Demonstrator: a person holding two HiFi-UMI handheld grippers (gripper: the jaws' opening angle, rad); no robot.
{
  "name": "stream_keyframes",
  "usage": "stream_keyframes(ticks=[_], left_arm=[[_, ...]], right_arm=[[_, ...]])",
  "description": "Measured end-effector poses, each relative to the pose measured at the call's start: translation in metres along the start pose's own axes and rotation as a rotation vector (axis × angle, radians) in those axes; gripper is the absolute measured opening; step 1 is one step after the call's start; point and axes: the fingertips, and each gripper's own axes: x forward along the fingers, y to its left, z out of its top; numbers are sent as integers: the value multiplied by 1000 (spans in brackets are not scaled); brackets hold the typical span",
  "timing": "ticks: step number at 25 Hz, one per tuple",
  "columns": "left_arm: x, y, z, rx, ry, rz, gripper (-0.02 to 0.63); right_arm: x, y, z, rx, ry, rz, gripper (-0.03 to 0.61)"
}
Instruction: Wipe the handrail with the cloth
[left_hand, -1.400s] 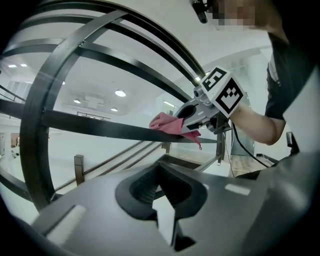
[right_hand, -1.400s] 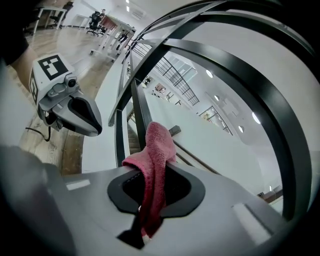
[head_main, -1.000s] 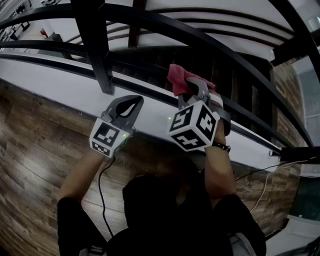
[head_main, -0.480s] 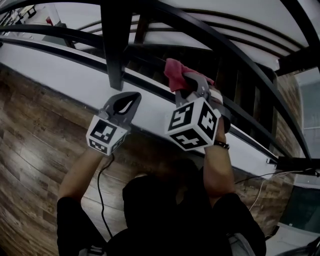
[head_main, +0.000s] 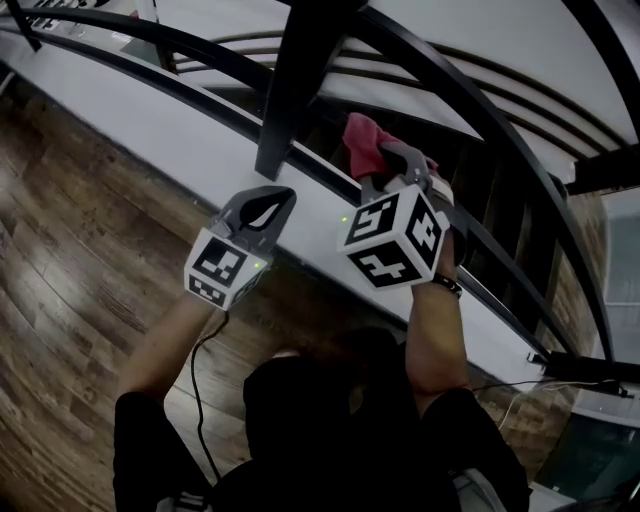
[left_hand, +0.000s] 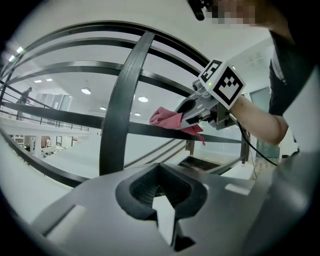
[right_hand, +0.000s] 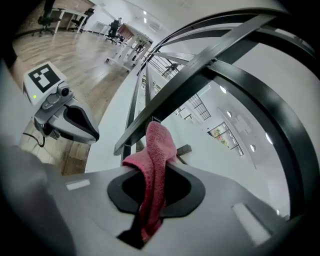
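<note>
Right gripper (head_main: 385, 160) jaws clamped shut on pink cloth (head_main: 362, 140), cloth pressed against black handrail (left_hand: 75, 118), just right of upright post (head_main: 300, 90). Left gripper (head_main: 282, 193) jaws closed, empty, hovering beside the rail above wood floor (head_main: 70, 250).

This is an open-plan office building, seen from an upper landing. Desks (right_hand: 67, 10) and office chairs (right_hand: 47, 11) stand at 11 o'clock on a wood-plank floor (head_main: 70, 250), with a black metal railing (head_main: 300, 80) and recessed ceiling lights (left_hand: 86, 91) beyond.
</note>
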Motion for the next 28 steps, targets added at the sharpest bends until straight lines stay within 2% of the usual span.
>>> stream_keyframes(ticks=[9,21,24,28], left_arm=[[-21,19,-6,-17,13,66,0],[-43,19,-15,-15,38,96,0],[-43,15,-14,-12,35,94,-1],[-34,3,-16,6,43,66,-1]], right_arm=[[15,3,32,-12,-40,12,43],[30,6,55,15,-78,11,43],[31,10,66,7,-163,4,43],[-5,19,62,124,-413,64,43]])
